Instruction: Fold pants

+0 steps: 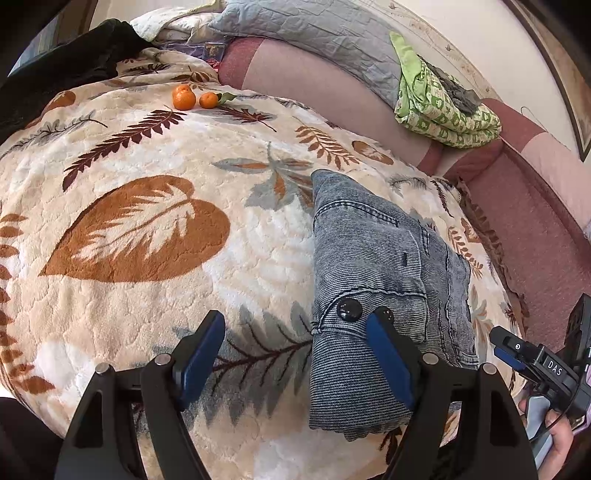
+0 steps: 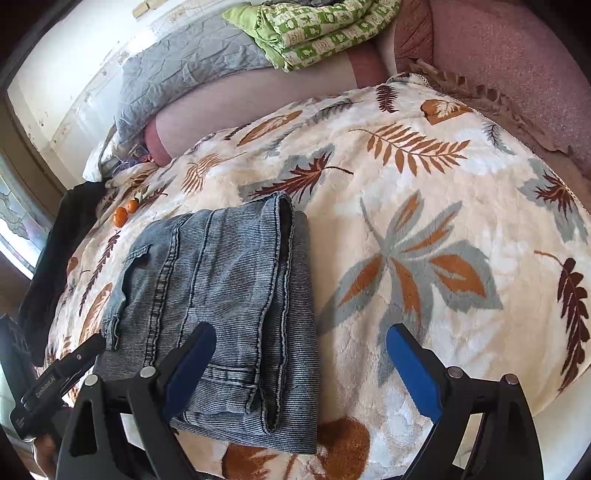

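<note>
- Leaf-print fleece blanket (image 1: 147, 229) covers the whole bed top; cream ground with brown, rust and grey leaves.
- Pink sofa-style backrest (image 1: 314, 85) runs along the far edge of the blanket, against the wall.
- Grey quilted bedspread (image 1: 314, 29) is bunched on top of the backrest.
- Green patterned quilt (image 1: 443, 114) is folded and lies on the backrest, with a grey cloth on top of it.
- Dark garment (image 1: 74, 59) is heaped at the far left corner of the bed.
- Grey denim pants (image 1: 376, 266) lie folded into a compact stack flat on the blanket, button side up in the left wrist view, leg hems and seams showing in the right wrist view.
- Left gripper (image 1: 297, 363): jaws wide apart, nothing between them; its right blue pad sits over the pants' near-left edge, contact unclear.
- Right gripper (image 2: 301, 369): jaws wide apart, empty; its left pad is over the pants' near edge, its right pad over bare blanket.
- Three tangerines (image 1: 184, 98), one with a leaf, are clustered at the far side of the blanket, well apart from the pants.
</note>
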`<move>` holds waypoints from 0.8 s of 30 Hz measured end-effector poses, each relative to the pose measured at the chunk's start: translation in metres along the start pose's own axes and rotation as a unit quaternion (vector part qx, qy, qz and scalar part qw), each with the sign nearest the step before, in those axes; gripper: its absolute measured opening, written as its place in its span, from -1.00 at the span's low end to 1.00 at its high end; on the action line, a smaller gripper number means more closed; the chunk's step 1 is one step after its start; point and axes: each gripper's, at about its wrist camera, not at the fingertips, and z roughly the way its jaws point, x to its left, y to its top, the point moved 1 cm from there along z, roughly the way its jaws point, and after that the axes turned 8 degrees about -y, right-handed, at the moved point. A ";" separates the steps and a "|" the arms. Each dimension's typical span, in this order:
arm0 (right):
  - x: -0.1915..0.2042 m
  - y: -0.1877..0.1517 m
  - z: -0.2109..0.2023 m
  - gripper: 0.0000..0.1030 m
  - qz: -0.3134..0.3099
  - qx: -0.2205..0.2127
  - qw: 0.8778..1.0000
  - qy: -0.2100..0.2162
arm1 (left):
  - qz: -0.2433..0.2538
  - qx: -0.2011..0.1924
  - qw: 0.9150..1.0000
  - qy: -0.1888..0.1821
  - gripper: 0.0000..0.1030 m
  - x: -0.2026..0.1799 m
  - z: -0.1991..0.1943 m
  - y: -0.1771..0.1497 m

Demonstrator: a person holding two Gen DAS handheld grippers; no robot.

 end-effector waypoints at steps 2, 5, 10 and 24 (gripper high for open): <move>-0.001 -0.001 0.001 0.85 0.002 0.002 1.000 0.000 | 0.001 -0.001 1.000 0.000 0.55 0.000 -0.001 0.001; 0.000 -0.001 0.002 0.85 -0.001 0.006 1.000 -0.002 | -0.001 -0.005 1.000 -0.001 0.55 0.001 -0.003 0.002; -0.003 0.000 0.006 0.85 0.013 0.021 1.000 0.010 | -0.019 -0.037 0.999 -0.005 0.55 0.009 -0.019 0.007; -0.021 0.028 0.052 0.85 0.094 0.152 0.975 0.129 | -0.071 0.046 0.989 -0.117 0.57 0.014 0.000 0.047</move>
